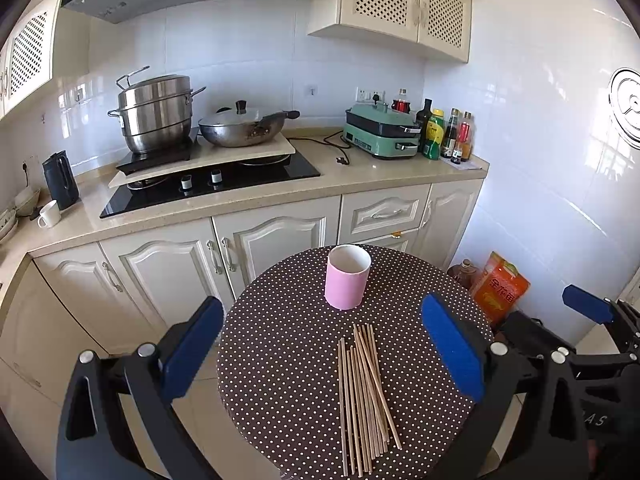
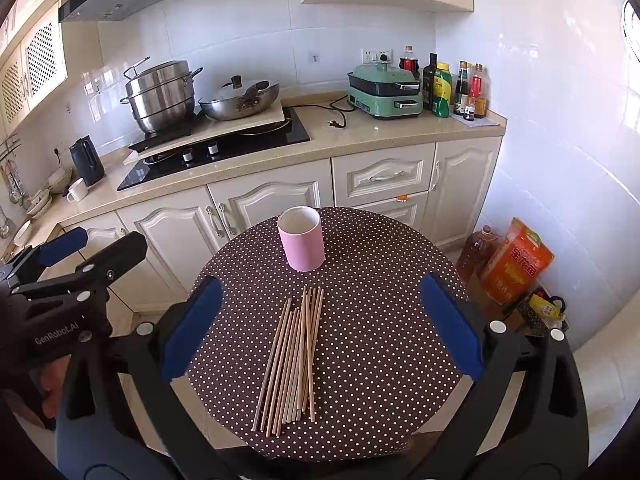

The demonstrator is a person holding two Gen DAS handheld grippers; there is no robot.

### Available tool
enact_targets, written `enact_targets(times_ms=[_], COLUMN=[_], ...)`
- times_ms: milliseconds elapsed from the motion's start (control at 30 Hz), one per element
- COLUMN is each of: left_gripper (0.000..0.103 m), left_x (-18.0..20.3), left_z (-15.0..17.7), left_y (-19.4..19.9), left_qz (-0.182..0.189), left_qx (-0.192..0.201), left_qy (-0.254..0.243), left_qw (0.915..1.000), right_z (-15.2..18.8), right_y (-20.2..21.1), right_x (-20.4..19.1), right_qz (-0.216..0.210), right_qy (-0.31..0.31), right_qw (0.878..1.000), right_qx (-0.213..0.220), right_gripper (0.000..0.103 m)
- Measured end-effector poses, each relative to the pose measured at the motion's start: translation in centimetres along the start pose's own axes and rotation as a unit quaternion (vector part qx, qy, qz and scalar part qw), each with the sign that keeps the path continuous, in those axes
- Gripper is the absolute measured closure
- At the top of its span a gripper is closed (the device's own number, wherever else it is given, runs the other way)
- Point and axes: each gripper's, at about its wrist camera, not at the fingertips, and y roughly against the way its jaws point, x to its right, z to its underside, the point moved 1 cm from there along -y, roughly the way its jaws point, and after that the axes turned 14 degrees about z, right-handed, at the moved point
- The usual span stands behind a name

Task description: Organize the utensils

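Note:
Several wooden chopsticks lie in a loose bundle on a round table with a brown polka-dot cloth. Behind them a pink cylindrical holder stands upright and empty. My left gripper hovers open above the near side of the table, blue pads wide apart, nothing between them. My right gripper is likewise open above the chopsticks. Each gripper shows at the edge of the other's view: the right gripper and the left gripper.
Behind the table runs a kitchen counter with a stove, steamer pot, wok, green electric cooker and bottles. An orange bag and oil bottle stand on the floor at the right.

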Motion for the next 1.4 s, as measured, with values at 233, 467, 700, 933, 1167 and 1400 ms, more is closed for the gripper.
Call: enact_targets(times_ms=[233, 467, 700, 933, 1167, 1400], left_gripper=[0.008, 0.009, 0.009, 0.009, 0.009, 0.010], left_x=[-0.03, 0.06, 0.17, 0.31, 0.20, 0.20], left_z=[-0.01, -0.29, -0.19, -0.16, -0.25, -0.12], left_y=[-0.12, -0.34, -0.38, -0.23, -0.48, -0.51], left_qz=[0.001, 0.003, 0.003, 0.003, 0.005, 0.005], left_qx=[-0.003, -0.005, -0.004, -0.005, -0.007, -0.008], left_qy=[-0.002, -0.005, -0.007, -0.007, -0.005, -0.007], left_qw=[1.0000, 1.0000, 1.0000, 1.0000, 0.9999, 0.9999], right_z=[0.10, 0.13, -0.04, -0.08, -0.03, -0.04], right_y=[-0.09, -0.21, -0.28, -0.26, -0.28, -0.38], right_x=[-0.06, -0.11, -0.05, -0.03, 0.11, 0.17], right_qz=[-0.001, 0.000, 0.000, 0.000, 0.002, 0.004], right_qy=[-0.003, -0.005, -0.004, -0.004, -0.005, -0.007], right_qw=[1.000, 1.000, 1.000, 1.000, 1.000, 1.000], right_qx=[-0.006, -0.009, -0.009, -0.009, -0.011, -0.011], right_gripper=[0.006, 0.006, 0.006, 0.006, 0.006, 0.006])
